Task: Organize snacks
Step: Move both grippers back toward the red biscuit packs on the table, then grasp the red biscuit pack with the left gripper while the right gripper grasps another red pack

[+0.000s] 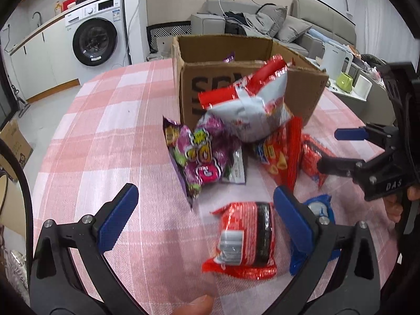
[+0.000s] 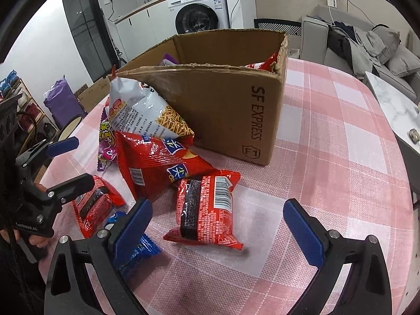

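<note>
Hovering wide apart and empty over red snack packets: left tool (image 1: 204, 216), right tool (image 2: 218, 225); cardboard box (image 2: 223, 105) mid-tabletop (image 2: 341, 183) behind.

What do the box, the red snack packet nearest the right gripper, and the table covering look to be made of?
Box: brown corrugated cardboard, matte; ragged torn top edge.
Red snack packet: thin plastic or foil film, glossy; it crinkles and catches light.
Table covering: probably woven cloth, matte pink-and-white check with visible weave.
</note>
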Tool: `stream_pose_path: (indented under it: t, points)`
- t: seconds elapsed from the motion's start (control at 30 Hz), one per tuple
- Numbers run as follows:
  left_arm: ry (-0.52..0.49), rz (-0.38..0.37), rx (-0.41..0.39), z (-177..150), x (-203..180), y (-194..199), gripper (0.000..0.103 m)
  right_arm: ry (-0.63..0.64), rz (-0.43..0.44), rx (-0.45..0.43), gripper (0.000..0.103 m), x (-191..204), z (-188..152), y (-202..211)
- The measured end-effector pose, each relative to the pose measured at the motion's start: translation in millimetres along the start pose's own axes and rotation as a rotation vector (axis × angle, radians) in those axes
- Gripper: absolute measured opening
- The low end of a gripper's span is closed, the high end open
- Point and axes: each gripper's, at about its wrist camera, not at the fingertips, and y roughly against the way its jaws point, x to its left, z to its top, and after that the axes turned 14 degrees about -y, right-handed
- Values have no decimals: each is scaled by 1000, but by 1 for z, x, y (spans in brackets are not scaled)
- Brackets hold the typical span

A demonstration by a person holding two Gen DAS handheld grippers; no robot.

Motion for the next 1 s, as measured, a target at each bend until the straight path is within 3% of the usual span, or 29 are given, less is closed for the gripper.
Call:
stream_pose_path:
  t: [0.63, 0.93, 1.0]
  points:
    - [-87, -36, 66, -23, -29, -4, 102, 38, 15, 65, 68, 6, -8, -19]
    - [-107, -95, 108, -27, -34, -14, 71, 74, 18, 74, 54, 13, -12, -17]
    - [-112, -103, 96, -28, -34, -14, 58, 75, 21, 73, 52, 14, -15, -15]
